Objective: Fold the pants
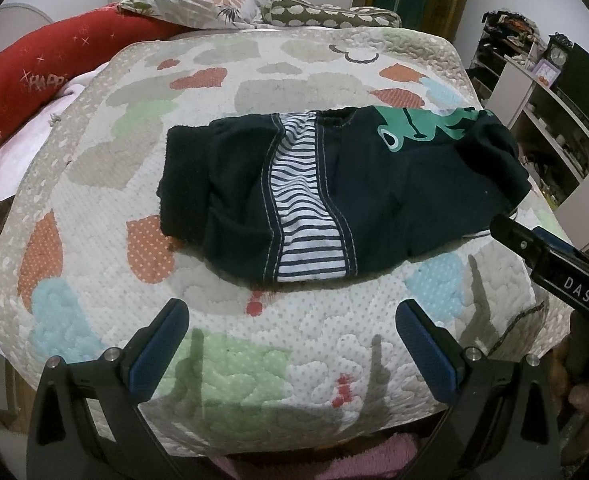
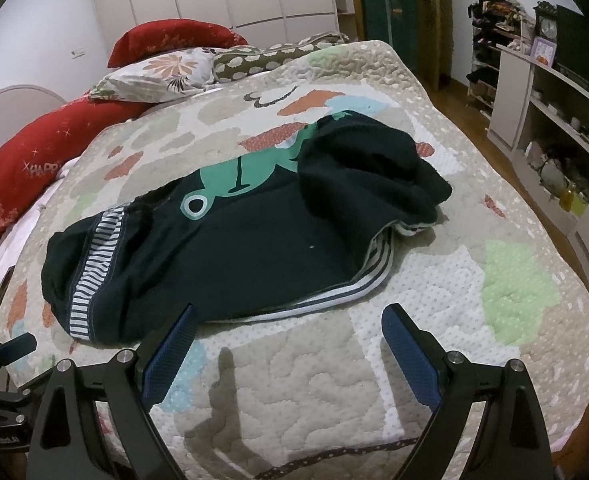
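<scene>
Dark navy pants [image 1: 374, 192] with a striped side band and a green frog print lie folded in a bundle on the quilted bedspread [image 1: 254, 360]; they also show in the right wrist view [image 2: 234, 248]. My left gripper [image 1: 292, 320] is open and empty, hovering above the quilt just short of the pants' near edge. My right gripper [image 2: 288, 326] is open and empty, close to the near hem. The right gripper's body also shows at the right of the left wrist view [image 1: 554, 268].
Red pillows [image 1: 34, 80], a floral pillow [image 1: 198, 4] and a spotted pillow [image 1: 326, 16] lie at the far end of the bed. White shelves [image 2: 554, 120] with clutter stand right of the bed. The bed's edge [image 2: 574, 280] drops off on the right.
</scene>
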`<state>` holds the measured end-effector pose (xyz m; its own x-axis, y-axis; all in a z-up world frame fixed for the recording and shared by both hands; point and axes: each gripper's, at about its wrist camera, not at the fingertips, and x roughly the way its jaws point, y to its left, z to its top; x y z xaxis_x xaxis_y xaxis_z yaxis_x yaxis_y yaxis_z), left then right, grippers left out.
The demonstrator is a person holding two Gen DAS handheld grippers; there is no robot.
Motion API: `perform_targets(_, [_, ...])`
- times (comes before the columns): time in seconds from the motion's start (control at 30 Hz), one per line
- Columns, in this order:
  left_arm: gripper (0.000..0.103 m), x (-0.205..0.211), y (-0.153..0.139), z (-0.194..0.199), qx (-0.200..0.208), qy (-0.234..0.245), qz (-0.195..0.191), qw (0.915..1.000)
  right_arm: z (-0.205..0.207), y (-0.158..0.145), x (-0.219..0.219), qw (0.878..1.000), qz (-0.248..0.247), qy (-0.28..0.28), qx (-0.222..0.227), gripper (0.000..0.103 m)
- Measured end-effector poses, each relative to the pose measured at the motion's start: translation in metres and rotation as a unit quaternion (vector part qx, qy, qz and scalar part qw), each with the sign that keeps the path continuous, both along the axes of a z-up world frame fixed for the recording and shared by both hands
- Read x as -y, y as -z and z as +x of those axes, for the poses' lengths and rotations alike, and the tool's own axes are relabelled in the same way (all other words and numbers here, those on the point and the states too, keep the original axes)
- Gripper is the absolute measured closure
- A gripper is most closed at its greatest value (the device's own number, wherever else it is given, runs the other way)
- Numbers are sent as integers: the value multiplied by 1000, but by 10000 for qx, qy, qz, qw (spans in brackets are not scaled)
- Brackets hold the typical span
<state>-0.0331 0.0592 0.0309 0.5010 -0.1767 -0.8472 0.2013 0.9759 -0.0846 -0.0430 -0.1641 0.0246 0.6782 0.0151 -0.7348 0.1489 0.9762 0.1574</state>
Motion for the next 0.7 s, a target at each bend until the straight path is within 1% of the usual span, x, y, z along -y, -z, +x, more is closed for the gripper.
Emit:
perform_targets(0.43, [0, -3, 5, 4, -93, -34, -83, 9999, 4, 8, 4, 9999, 126, 37, -36, 8])
perform_targets(0.53, [0, -10, -1, 10, -69, -79, -305, 9995, 5, 9, 6, 9999, 170, -1, -24, 8])
perform_targets(0.6, [0, -22, -8, 17, 1, -207, -494, 9986, 4, 5, 12, 9999, 163, 4, 54, 8])
perform_targets(0.67, [0, -40, -13, 29, 34, -471, -695, 9965, 3, 0, 21, 9998, 128, 97, 141, 8])
perform_targets(0.7, [0, -45, -14, 34, 13, -558, -734, 9957, 2, -3, 30, 9996, 121, 194, 192, 8])
